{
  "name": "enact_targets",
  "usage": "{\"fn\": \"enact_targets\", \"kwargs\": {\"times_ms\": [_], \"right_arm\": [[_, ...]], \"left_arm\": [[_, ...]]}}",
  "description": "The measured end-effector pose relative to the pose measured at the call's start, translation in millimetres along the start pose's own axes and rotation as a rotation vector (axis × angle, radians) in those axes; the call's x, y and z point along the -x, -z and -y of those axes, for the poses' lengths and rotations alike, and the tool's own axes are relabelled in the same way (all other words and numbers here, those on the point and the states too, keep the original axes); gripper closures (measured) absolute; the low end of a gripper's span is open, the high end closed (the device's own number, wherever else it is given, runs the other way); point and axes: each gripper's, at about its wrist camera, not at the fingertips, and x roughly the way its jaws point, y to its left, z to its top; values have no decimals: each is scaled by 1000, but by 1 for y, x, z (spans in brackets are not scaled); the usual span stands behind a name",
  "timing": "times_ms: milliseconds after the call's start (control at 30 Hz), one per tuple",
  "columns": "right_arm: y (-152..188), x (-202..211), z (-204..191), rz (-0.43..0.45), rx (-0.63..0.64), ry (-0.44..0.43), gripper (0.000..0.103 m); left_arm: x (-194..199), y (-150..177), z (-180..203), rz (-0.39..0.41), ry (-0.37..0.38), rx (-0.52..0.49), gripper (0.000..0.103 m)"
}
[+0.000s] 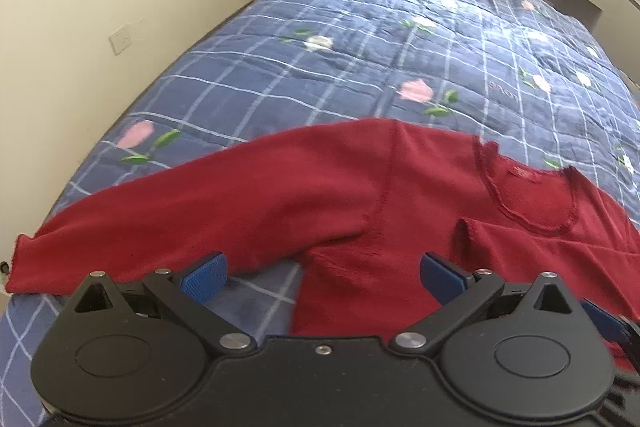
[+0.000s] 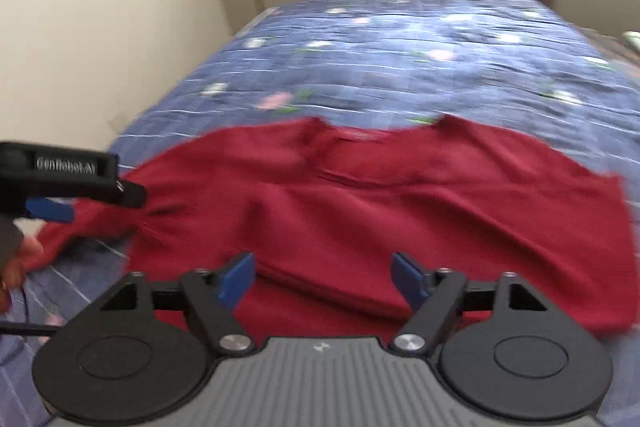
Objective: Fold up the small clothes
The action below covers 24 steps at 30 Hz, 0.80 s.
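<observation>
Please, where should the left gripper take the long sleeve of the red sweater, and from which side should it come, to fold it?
Probably at the cuff of the red sweater. The sleeve lies flat and straight toward the left edge of the bed, so its free end is easiest to pinch. The left gripper, jaws open, could come low from the near side and carry it over the body.

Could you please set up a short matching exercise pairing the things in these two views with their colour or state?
Things:
1. sweater
2. quilt
3. left hand-held gripper
4. gripper pads

Descriptions:
A. navy plaid with flowers
B. blue
C. dark red, spread flat, one sleeve stretched out
D. open, over the sweater's armpit

Pairs: 1-C, 2-A, 3-D, 4-B
</observation>
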Motion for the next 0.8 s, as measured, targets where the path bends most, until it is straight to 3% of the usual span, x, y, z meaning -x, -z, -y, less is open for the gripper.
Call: {"fn": "enact_targets", "kwargs": {"times_ms": [167,233,367,567,667,800], "right_arm": [[34,36,63,10,-83,266,1],[47,42,88,-1,-121,371,0],[62,42,124,-29,-173,500,0],[66,25,144,9,-108,536,0],[59,21,140,53,-60,506,2],[54,22,133,98,-16,441,6]], "left_arm": [[-21,11,34,-32,23,-54,1],[-28,13,50,-54,12,-60,1],[-34,15,76,-62,11,-46,1],[-55,22,106,-93,-50,-111,1],[-68,24,112,-154,-116,-141,1],[-71,27,109,-163,-123,-100,0]]}}
